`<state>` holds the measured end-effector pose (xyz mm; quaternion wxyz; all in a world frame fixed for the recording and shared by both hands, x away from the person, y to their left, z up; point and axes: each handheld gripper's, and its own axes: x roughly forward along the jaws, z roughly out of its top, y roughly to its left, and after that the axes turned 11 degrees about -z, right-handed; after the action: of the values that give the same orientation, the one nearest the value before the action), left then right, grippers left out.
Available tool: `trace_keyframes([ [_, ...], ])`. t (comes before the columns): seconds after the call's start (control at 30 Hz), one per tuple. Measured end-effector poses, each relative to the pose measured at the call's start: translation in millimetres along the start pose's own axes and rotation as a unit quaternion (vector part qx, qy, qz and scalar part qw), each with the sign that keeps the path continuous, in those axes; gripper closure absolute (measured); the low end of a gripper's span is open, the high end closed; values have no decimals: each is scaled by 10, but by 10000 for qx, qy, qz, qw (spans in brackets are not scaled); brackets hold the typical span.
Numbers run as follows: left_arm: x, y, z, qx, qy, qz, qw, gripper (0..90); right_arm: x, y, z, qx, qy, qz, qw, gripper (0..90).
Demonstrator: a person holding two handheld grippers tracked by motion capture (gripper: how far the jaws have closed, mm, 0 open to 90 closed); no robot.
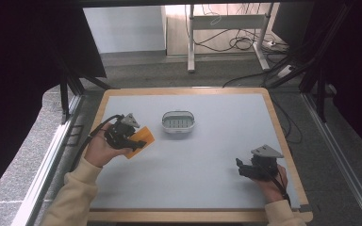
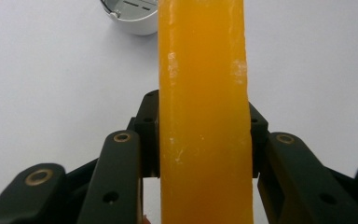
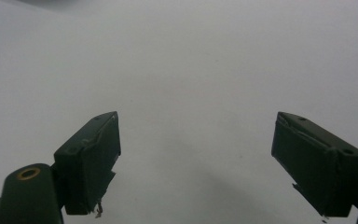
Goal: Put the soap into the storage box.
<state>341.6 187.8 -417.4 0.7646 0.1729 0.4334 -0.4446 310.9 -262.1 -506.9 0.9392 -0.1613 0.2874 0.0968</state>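
An orange soap-like bar (image 1: 141, 139) sits in my left gripper (image 1: 133, 140) at the table's left side. In the left gripper view the orange bar (image 2: 203, 107) stands edge-on between the two black jaws, which press on both its sides. A small white oval dish (image 1: 178, 122) with a slotted floor rests on the grey mat (image 1: 207, 155), to the right of and a little beyond the bar; its rim shows as the white dish (image 2: 130, 18) in the left gripper view. My right gripper (image 1: 240, 168) rests low at the front right, jaws wide apart with nothing between the fingers (image 3: 93, 154).
The grey mat lies on a wooden table (image 1: 290, 155) whose rim shows on all sides. Black frame bars (image 1: 66, 99) stand at the left and right. Cables and a desk leg (image 1: 191, 42) lie on the floor beyond the table.
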Motion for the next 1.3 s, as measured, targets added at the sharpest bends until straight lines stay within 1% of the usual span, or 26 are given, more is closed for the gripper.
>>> trace_keyframes([
  [0.07,12,1,12,-20,-27,-13,10000,619,1,0,0,1,1,3,10000,158],
  [0.2,16,2,46,42,1,28,10000,619,0,-2,0,14,3,18,10000,158],
  [0.27,16,-5,64,50,-26,17,10000,619,-2,-5,3,24,-1,29,10000,158],
  [0.33,9,-5,85,104,12,14,9999,619,-1,-6,2,13,3,32,10000,158],
  [0.53,11,-7,147,138,23,23,9999,619,-1,-8,0,23,-1,24,10000,158],
  [1.03,11,-2,235,144,-63,39,9999,619,-4,-10,0,32,-3,15,10000,159],
  [1.1,20,3,241,139,-65,13,9999,619,-3,-13,0,22,4,18,10000,159],
  [1.3,21,37,258,119,-62,43,9999,619,-2,-12,-2,20,23,18,10000,159],
])
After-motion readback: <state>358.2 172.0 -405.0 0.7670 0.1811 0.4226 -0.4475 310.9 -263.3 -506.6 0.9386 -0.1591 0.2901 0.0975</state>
